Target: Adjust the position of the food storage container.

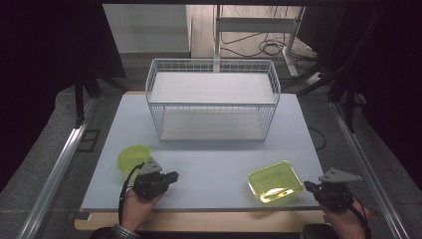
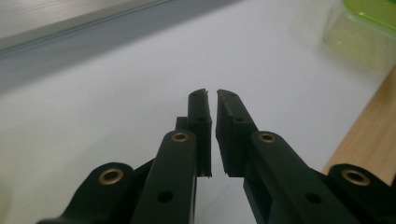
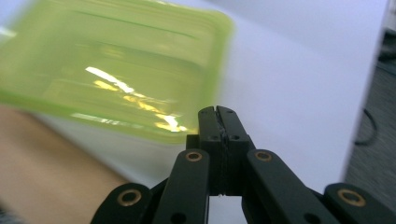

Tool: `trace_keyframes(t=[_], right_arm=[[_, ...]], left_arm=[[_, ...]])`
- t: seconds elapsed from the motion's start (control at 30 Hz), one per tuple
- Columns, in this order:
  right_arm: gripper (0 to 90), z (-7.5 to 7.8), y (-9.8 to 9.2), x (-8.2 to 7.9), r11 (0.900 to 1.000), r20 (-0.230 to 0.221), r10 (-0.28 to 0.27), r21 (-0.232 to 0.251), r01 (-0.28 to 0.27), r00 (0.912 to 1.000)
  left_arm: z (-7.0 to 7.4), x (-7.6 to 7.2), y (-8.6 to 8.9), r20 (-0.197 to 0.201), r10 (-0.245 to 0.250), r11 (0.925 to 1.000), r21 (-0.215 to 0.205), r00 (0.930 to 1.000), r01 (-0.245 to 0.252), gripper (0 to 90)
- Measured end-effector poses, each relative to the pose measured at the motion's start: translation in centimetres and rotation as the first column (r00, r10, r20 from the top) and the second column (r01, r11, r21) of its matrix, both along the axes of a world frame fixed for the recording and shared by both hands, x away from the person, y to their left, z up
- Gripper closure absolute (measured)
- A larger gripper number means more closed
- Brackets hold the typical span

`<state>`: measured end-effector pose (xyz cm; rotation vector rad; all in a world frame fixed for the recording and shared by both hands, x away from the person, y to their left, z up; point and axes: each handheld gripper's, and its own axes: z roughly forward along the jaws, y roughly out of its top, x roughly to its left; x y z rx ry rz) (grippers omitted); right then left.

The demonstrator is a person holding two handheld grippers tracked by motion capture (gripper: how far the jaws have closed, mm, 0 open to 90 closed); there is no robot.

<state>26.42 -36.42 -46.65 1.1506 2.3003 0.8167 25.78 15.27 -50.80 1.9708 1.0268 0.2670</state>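
Tabletop (image 1: 209, 164) in pale grey is carrying a white wire basket (image 1: 212, 99) near its far edge, a round green bowl (image 1: 132, 158) toward its near left corner, and a square green container (image 1: 275, 181) toward its near right corner.

Left gripper (image 1: 171, 178) is resting low over the surface close to the near edge, just beside the round green bowl and a little nearer the person, with its black jaws pointing toward the right side of the table. In the left gripper view (image 2: 211, 98), the two jaws are standing almost together, a thin slit of white surface showing between the pads, and nothing is lying between them. The square green container (image 2: 364, 32) is appearing blurred at the upper right of that view, well apart from the jaw tips.

Right gripper (image 1: 307, 185) is hovering at the near right corner, just beside the right rim of the square green container, its jaws pointing left toward it. In the right gripper view (image 3: 216, 110), the jaws are pressed fully together and are clamping nothing; their tips are lying near the container's near corner (image 3: 116, 70), which is smeared by motion blur. Whether the tips are touching the rim is not discernible. A hand (image 1: 137, 206) is gripping the left tool from below the near edge.
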Motion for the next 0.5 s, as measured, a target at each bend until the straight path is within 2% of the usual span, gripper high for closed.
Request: trace_keyframes(t=[0.1,0.13,0.17,0.27,0.3,0.5], right_arm=[[89.3,-0.5,-0.3,0.6,1.0,-0.01,-0.026,-0.01,0.026,0.9996],[89.3,-1.0,-0.4,1.0,0.999,-0.034,-0.032,-0.015,0.032,0.9989],[89.3,-1.0,-0.4,1.0,0.999,-0.034,-0.032,-0.015,0.032,0.9989],[89.2,-1.4,0.3,1.2,1.0,-0.058,-0.027,-0.008,0.027,0.9979],[89.2,-1.4,0.3,1.2,1.0,-0.058,-0.027,-0.008,0.027,0.9979],[89.2,-1.7,2.7,1.7,0.999,-0.097,0.032,0.008,-0.031,0.9948]], left_arm=[[-0.1,0.0,-0.8,-0.006,-0.026,0.9997,0.005,0.9996,0.026,84.7],[-0.3,-0.1,-1.7,-0.023,-0.057,0.9983,-0.011,0.9981,0.057,84.7],[-0.3,-0.1,-1.7,-0.023,-0.057,0.9983,-0.011,0.9981,0.057,84.6],[-0.7,-0.4,-3.9,-0.043,-0.123,0.9924,0.002,0.9915,0.123,84.7],[-0.7,-0.4,-3.9,-0.043,-0.123,0.9924,0.002,0.9915,0.123,84.7],[-1.4,-0.6,-6.2,-0.08,-0.198,0.9793,0.028,0.977,0.201,84.5]])
